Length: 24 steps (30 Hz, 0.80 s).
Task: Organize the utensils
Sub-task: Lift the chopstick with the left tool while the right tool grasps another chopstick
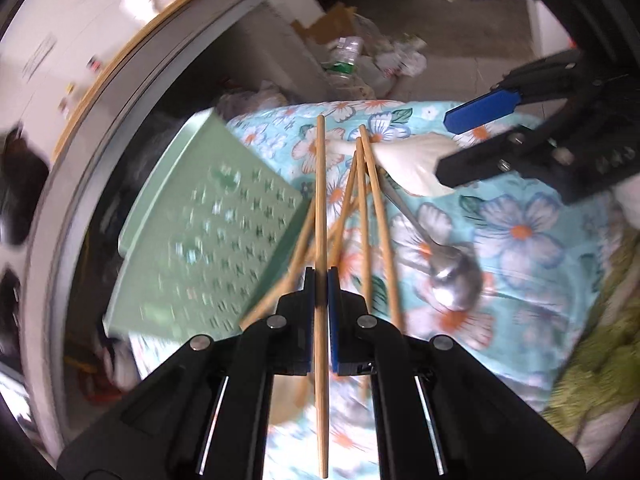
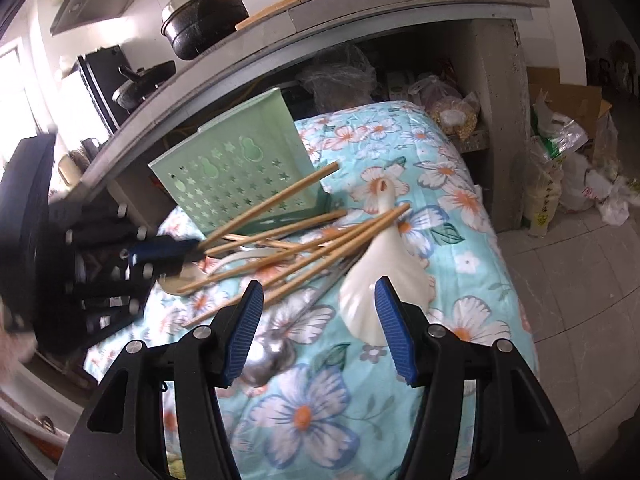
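Observation:
My left gripper (image 1: 321, 280) is shut on one wooden chopstick (image 1: 320, 184), which runs straight out ahead of it and is lifted off the cloth. Several more chopsticks (image 1: 370, 216) lie crossed on the floral cloth, next to a metal spoon (image 1: 456, 280) and a white ladle (image 1: 408, 160). A green perforated basket (image 1: 200, 220) stands to the left. In the right wrist view my right gripper (image 2: 320, 292) is open and holds nothing, hovering just before the white ladle (image 2: 384, 264). My left gripper (image 2: 192, 248) holds the raised chopstick (image 2: 280, 198) in front of the basket (image 2: 240, 160).
The floral cloth (image 2: 460, 240) covers a small table whose right edge drops to a tiled floor (image 2: 560, 280). A grey counter (image 2: 360, 12) with a black pot (image 2: 204, 16) overhangs behind. Bags and a cardboard box (image 2: 568, 96) sit on the floor at the right.

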Each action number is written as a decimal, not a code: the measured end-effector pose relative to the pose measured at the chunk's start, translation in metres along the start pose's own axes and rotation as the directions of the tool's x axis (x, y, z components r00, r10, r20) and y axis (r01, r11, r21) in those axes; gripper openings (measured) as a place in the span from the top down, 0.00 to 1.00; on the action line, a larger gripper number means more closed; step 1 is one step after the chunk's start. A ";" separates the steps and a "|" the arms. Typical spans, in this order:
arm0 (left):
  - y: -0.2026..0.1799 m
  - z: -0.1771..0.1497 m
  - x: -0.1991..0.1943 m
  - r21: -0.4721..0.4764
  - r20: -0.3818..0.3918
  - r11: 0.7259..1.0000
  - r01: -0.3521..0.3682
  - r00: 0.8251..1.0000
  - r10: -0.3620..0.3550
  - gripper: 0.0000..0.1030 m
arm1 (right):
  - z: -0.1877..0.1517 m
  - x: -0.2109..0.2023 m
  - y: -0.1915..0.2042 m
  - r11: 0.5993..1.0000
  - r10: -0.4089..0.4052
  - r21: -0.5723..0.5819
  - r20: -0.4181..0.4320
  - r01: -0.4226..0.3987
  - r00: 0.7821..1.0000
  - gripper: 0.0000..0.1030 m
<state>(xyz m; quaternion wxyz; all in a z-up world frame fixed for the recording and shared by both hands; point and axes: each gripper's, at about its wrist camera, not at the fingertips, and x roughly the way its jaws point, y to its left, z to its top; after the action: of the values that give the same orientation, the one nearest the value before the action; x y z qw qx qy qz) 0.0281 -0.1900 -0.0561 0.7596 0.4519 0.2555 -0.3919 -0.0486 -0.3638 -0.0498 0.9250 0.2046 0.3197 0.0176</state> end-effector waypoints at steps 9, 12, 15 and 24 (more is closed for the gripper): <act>-0.005 -0.045 -0.010 -0.318 0.004 0.947 0.038 0.999 -0.039 0.95 | 0.018 0.014 0.001 0.981 0.152 0.129 -0.058 -0.143 0.987 0.55; -0.005 -0.058 -0.009 -0.374 -0.006 0.927 0.037 0.999 -0.042 0.95 | 0.022 0.025 -0.007 0.960 0.200 0.217 -0.085 -0.177 0.976 0.61; -0.001 -0.068 -0.008 -0.412 0.000 0.910 0.045 0.999 -0.049 0.95 | 0.023 0.041 -0.017 0.925 0.247 0.323 -0.115 -0.199 0.962 0.65; 0.010 -0.089 0.005 -0.484 0.028 0.870 0.094 0.995 -0.092 0.95 | 0.017 0.075 -0.032 0.856 0.286 0.489 -0.173 -0.169 0.943 0.71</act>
<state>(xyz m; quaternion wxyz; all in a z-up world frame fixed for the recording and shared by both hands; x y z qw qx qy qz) 0.0361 -0.1104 -0.0961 0.8293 0.2340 0.3653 -0.3524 0.0177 -0.3868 -0.0937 0.7941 0.4541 0.3970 0.0747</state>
